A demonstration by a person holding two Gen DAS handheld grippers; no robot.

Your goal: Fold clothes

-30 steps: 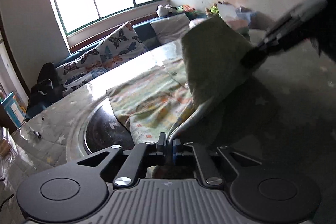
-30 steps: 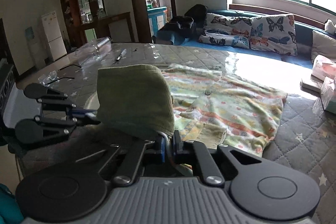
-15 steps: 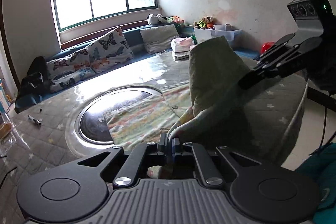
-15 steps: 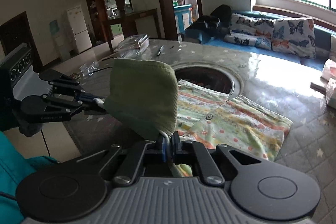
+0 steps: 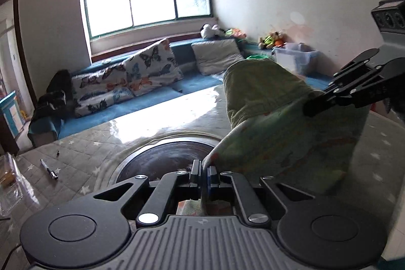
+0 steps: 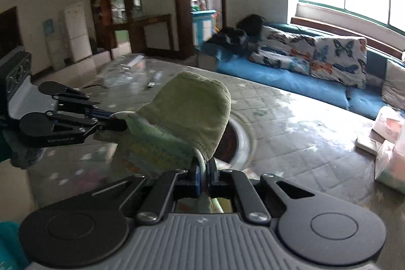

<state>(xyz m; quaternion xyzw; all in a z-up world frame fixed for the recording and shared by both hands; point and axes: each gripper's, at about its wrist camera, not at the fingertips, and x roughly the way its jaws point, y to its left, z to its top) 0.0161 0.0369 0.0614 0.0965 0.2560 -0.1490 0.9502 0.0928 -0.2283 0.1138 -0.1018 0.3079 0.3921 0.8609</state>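
A small garment [image 5: 278,118] with a ribbed green band and pastel print hangs stretched in the air between both grippers, lifted above the quilted grey table [image 5: 83,151]. My left gripper [image 5: 203,170] is shut on one edge of it, low in the left wrist view. There the right gripper [image 5: 310,110] comes in from the right and pinches the other edge. In the right wrist view my right gripper [image 6: 202,167] is shut on the garment [image 6: 192,113], and the left gripper [image 6: 120,124] holds it from the left.
A round dark inset [image 5: 162,158] sits in the table's middle below the cloth. A pen [image 5: 49,170] and a clear plastic box [image 5: 10,184] lie at the left. Tissue packs [image 6: 387,133] stand at the right edge. A blue sofa [image 5: 141,103] with butterfly cushions runs behind.
Both grippers have risen and pulled back together. The garment, which lay partly spread on the table, now hangs clear of it between them.
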